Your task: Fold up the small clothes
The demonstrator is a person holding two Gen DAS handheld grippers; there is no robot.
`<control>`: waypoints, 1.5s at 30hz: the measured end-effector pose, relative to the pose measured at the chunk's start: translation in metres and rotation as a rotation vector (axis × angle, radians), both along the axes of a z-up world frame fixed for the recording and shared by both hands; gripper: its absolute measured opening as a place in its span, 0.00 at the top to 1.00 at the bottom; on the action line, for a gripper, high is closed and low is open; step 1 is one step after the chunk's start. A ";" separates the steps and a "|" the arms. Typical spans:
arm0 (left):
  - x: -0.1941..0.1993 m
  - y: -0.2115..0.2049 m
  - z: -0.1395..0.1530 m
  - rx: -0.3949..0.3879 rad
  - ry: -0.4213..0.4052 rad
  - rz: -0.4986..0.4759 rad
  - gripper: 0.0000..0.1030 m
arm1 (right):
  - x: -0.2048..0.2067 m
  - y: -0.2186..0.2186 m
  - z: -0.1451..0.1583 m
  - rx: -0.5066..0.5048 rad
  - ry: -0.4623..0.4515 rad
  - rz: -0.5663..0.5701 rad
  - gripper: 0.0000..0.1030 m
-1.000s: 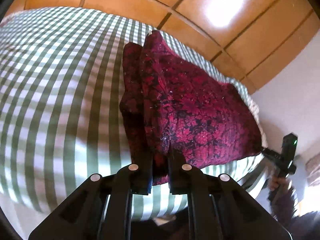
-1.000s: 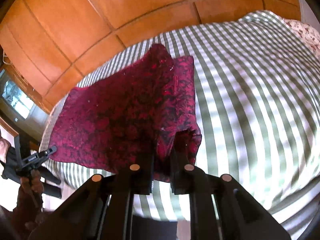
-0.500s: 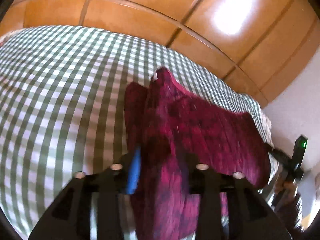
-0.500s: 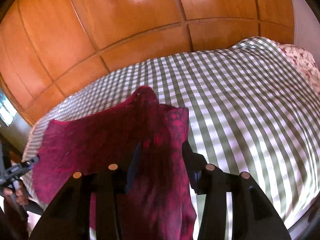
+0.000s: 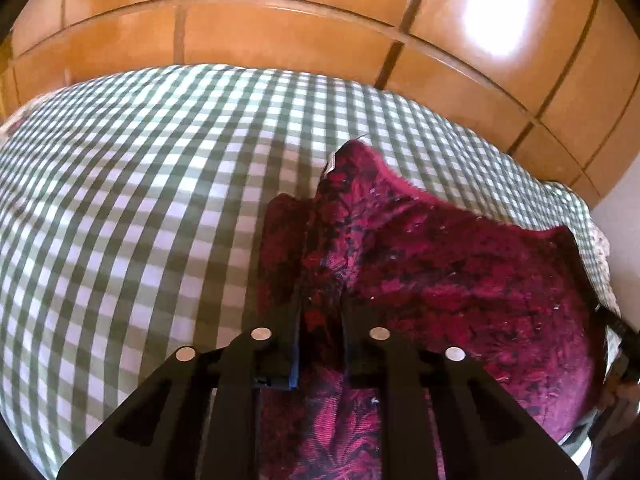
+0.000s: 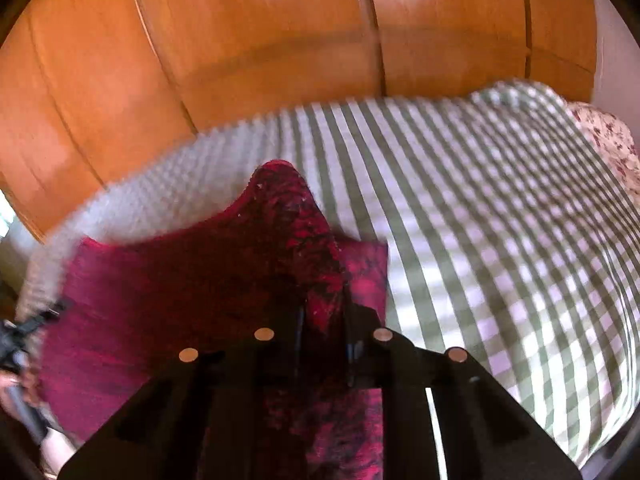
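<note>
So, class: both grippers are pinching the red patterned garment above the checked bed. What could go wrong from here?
1. The left gripper and right gripper each pinch only a bunched edge of the red garment; it could slip out.
2. The cloth sags unevenly between them, so the fold may land crooked on the checked bedspread.

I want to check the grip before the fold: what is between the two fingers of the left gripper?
In the left wrist view, a bunched edge of the red garment fills the gap in the left gripper; nothing else shows there.
</note>
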State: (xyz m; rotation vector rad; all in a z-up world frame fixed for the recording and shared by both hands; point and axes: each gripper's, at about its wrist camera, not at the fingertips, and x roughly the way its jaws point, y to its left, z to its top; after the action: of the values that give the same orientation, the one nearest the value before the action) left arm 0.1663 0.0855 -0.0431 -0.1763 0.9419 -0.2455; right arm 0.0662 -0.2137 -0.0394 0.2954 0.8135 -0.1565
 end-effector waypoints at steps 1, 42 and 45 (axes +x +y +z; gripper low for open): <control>-0.006 0.003 0.006 -0.011 -0.025 0.014 0.78 | -0.002 0.000 0.000 -0.005 -0.015 -0.007 0.78; -0.017 -0.044 0.004 0.191 -0.099 -0.123 0.97 | 0.017 0.102 0.024 -0.148 -0.053 0.210 1.00; 0.003 -0.028 -0.003 0.091 -0.019 -0.084 0.97 | 0.025 0.099 0.008 -0.099 -0.007 0.194 1.00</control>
State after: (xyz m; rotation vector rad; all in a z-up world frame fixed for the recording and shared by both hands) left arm 0.1689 0.0572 -0.0465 -0.0504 0.9409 -0.2803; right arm 0.0911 -0.1149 -0.0310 0.1224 0.8200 -0.0133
